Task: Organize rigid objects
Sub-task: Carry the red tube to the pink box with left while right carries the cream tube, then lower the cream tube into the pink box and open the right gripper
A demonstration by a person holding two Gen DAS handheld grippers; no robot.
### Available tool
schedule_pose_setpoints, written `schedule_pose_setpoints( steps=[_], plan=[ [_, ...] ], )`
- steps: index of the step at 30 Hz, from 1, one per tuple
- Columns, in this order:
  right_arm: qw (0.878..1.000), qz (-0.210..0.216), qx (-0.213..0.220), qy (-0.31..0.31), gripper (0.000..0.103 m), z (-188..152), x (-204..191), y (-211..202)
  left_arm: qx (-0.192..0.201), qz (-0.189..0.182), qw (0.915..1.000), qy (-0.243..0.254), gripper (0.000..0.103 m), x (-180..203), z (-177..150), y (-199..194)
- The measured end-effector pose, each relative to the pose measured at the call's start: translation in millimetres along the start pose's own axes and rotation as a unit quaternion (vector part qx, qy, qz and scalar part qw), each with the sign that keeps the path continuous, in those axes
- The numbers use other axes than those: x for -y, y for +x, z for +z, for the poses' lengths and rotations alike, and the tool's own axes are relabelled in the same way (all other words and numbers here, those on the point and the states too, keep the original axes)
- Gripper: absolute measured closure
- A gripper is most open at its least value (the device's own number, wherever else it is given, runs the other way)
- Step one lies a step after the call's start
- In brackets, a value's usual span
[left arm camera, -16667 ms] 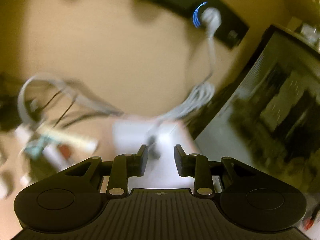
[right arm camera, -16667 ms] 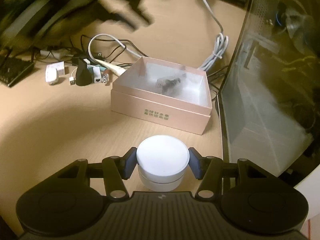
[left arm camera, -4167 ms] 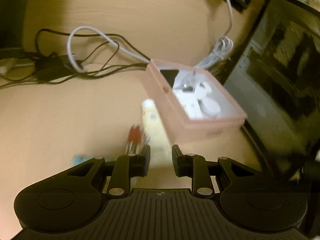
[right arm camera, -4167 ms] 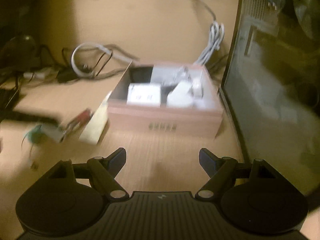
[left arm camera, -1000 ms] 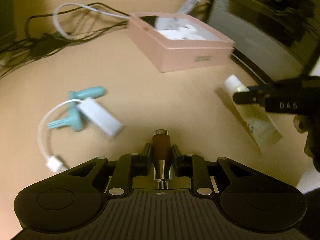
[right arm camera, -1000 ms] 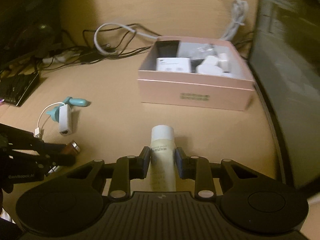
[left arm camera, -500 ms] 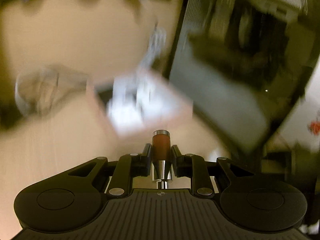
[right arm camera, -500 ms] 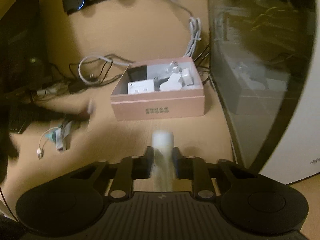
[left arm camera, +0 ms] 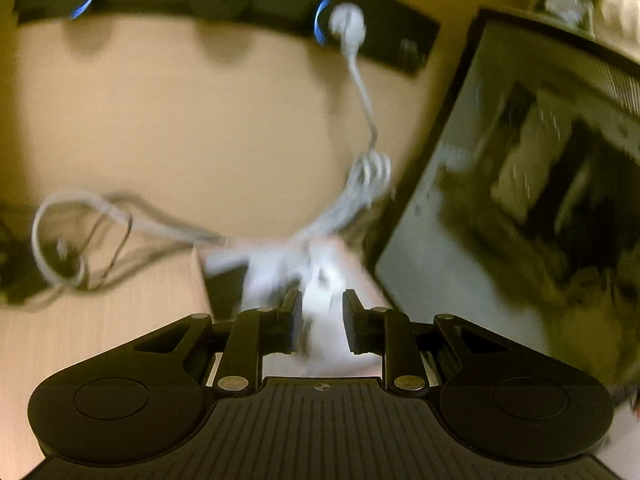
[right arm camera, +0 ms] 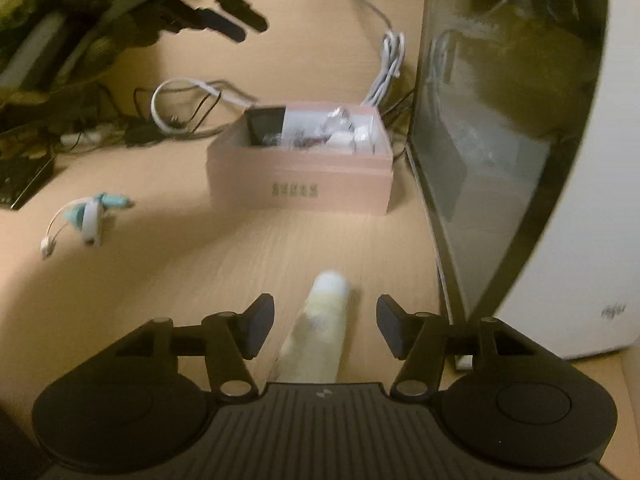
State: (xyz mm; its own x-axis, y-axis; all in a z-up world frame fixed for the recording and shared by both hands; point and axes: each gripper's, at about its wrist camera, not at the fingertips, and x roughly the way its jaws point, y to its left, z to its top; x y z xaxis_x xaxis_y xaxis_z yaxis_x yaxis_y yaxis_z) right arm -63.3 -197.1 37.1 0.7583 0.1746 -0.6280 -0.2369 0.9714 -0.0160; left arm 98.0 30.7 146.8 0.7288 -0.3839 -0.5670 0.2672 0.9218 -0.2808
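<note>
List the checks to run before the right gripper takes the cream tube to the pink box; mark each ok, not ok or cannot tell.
1. Right gripper grips the cream tube: not ok; jaws open, tube loose between them.
2. Tube resting on the desk: cannot tell, blurred.
3. Pink box open on top: ok.
4. Left gripper empty: ok; jaws apart, nothing between them.

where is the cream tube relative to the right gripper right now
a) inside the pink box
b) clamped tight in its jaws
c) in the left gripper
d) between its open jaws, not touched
d: in the right wrist view the cream tube sits between the right gripper jaws, which stand wide apart with gaps on both sides, well short of the pink box.
</note>
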Motion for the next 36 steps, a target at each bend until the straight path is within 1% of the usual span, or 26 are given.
schedule_pose_setpoints(
  steps=[3, 5, 7, 10, 11, 13, 14, 16, 18, 21, 23, 26, 28, 29, 30, 31, 32, 33, 35, 36],
  plan=[
    [0.999, 0.015, -0.016, 0.027, 0.046, -7.1, 8.6, 1.9, -0.024, 0.000, 0.9997, -0.007, 0.079, -8.9, -30.2, -7.4],
    [0.999, 0.014, -0.025, 0.039, 0.046, -7.8, 11.4, 7.1, -0.043, -0.001, 0.9990, -0.012, 0.079, -12.4, -51.4, -13.1],
    [0.999, 0.007, -0.030, 0.044, 0.046, -5.2, 11.5, 14.0, -0.064, 0.003, 0.9979, -0.002, 0.079, -12.1, -74.2, -17.6],
    [0.998, 0.008, -0.034, 0.046, 0.047, 1.9, 9.4, 25.9, -0.089, 0.008, 0.9959, 0.013, 0.079, -12.0, -98.6, -22.0],
    [0.998, 0.008, -0.038, 0.045, 0.049, 3.7, 8.2, 30.9, -0.094, 0.010, 0.9955, 0.014, 0.079, -13.2, -106.5, -24.2],
    [0.998, 0.009, -0.050, 0.035, 0.065, 6.7, 5.3, 40.6, -0.097, 0.013, 0.9951, 0.011, 0.079, -16.9, -115.4, -26.1],
    [0.998, 0.007, -0.059, 0.026, 0.068, 7.9, 3.6, 44.7, -0.100, 0.015, 0.9949, 0.005, 0.079, -20.6, -119.7, -27.5],
    [0.998, 0.005, -0.069, 0.011, 0.069, 11.7, 0.9, 45.8, -0.105, 0.017, 0.9942, -0.016, 0.079, -30.2, -127.1, -31.2],
    [0.997, 0.017, -0.070, 0.016, 0.069, 19.8, 3.7, 41.0, -0.104, 0.024, 0.9937, -0.034, 0.079, -40.2, -135.1, -36.1],
    [0.997, 0.038, -0.055, 0.042, 0.069, 46.2, 11.4, 25.7, -0.100, 0.030, 0.9931, -0.054, 0.079, -55.0, -146.8, -49.4],
    [0.997, 0.048, -0.031, 0.060, 0.069, 74.9, 16.2, 15.0, -0.089, 0.033, 0.9930, -0.070, 0.079, -64.9, -152.3, -59.6],
    [0.995, 0.054, 0.016, 0.078, 0.069, 130.4, 17.5, 6.0, -0.074, 0.039, 0.9917, -0.098, 0.079, -80.9, -157.9, -72.2],
    [0.995, 0.040, 0.043, 0.077, 0.068, 173.5, 12.0, 10.5, -0.069, 0.045, 0.9898, -0.116, 0.079, -92.2, -160.9, -77.5],
    [0.995, 0.033, 0.057, 0.077, 0.064, 194.2, 9.8, 15.7, -0.070, 0.050, 0.9887, -0.122, 0.079, -96.6, -162.3, -78.7],
    [0.994, 0.031, 0.075, 0.074, 0.058, 212.4, 8.2, 20.6, -0.075, 0.058, 0.9876, -0.125, 0.079, -100.7, -163.5, -79.4],
    [0.993, 0.023, 0.090, 0.076, 0.042, 229.6, 7.9, 27.2, -0.079, 0.065, 0.9869, -0.125, 0.079, -103.5, -164.7, -80.8],
    [0.992, 0.008, 0.100, 0.080, 0.038, 242.8, 7.9, 32.8, -0.081, 0.072, 0.9866, -0.122, 0.079, -105.8, -165.8, -83.2],
    [0.991, -0.001, 0.109, 0.082, 0.038, 250.8, 7.9, 35.6, -0.082, 0.079, 0.9864, -0.118, 0.079, -108.1, -166.7, -86.2],
    [0.990, -0.002, 0.116, 0.076, 0.038, 254.9, 8.1, 36.2, -0.080, 0.089, 0.9857, -0.118, 0.079, -113.4, -169.3, -91.3],
    [0.990, -0.001, 0.119, 0.073, 0.034, 250.6, 6.5, 35.1, -0.080, 0.095, 0.9850, -0.121, 0.079, -117.4, -170.9, -94.4]
  ],
)
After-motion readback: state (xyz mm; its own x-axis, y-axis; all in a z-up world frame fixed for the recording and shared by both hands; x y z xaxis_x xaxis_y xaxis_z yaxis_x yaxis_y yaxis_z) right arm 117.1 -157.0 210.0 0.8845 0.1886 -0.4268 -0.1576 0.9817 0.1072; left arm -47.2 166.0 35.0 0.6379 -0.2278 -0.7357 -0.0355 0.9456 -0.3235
